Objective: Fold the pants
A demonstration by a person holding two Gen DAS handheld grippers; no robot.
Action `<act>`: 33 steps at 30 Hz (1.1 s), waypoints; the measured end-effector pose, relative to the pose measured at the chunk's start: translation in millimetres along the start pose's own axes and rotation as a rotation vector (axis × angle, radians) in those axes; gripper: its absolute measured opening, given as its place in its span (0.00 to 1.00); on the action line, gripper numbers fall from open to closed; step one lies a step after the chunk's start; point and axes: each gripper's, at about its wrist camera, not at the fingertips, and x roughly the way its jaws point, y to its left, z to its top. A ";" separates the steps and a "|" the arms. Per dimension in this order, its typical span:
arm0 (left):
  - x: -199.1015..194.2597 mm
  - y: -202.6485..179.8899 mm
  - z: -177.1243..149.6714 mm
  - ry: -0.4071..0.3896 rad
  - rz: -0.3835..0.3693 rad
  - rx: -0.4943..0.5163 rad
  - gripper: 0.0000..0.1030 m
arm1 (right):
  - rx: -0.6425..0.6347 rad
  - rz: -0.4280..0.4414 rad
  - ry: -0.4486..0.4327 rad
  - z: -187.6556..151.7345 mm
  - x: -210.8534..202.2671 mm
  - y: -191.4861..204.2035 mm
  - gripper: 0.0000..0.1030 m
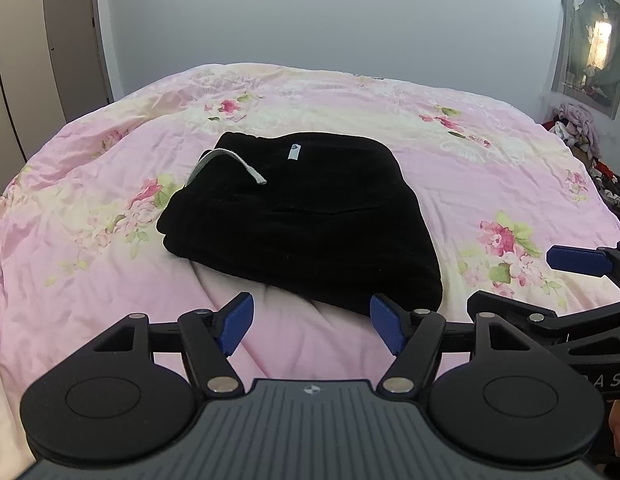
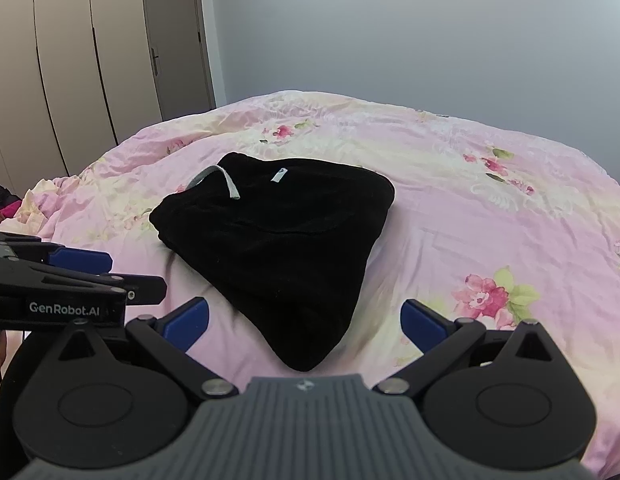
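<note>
Pants [image 1: 302,216]: black, folded into a compact bundle, lying mid-bed on the pink floral quilt [image 1: 90,208].
Drawstring [image 1: 230,162]: grey-white, looped across the bundle's far left corner.
Label [image 1: 293,152]: small, white, on top.
Left gripper [image 1: 311,320]: jaws wide, empty, just short of the bundle's near edge.
Right gripper [image 2: 304,326]: jaws wide, empty, near corner of the bundle between the blue pads [image 2: 421,326], untouched.

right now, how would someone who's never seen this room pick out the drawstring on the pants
Find the pink floral bedspread, then the folded black pants lying in its middle. On the far left corner of that bundle a pale grey drawstring loops across the top, longer and curved, unlike the small white label beside it.
</note>
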 end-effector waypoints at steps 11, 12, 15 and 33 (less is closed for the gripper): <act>-0.1 -0.5 -0.4 -0.001 0.001 0.002 0.77 | -0.002 0.003 -0.002 0.4 -0.1 -0.8 0.95; -0.1 -0.6 -0.4 0.000 0.000 0.001 0.77 | -0.002 0.004 -0.003 0.2 -0.3 -0.9 0.95; -1.5 -0.2 -0.3 -0.003 -0.002 0.001 0.77 | -0.002 0.004 -0.002 0.0 -0.3 -0.8 0.95; -3.7 1.0 0.6 -0.007 0.003 0.011 0.77 | -0.007 0.009 -0.007 -0.7 -2.5 0.4 0.95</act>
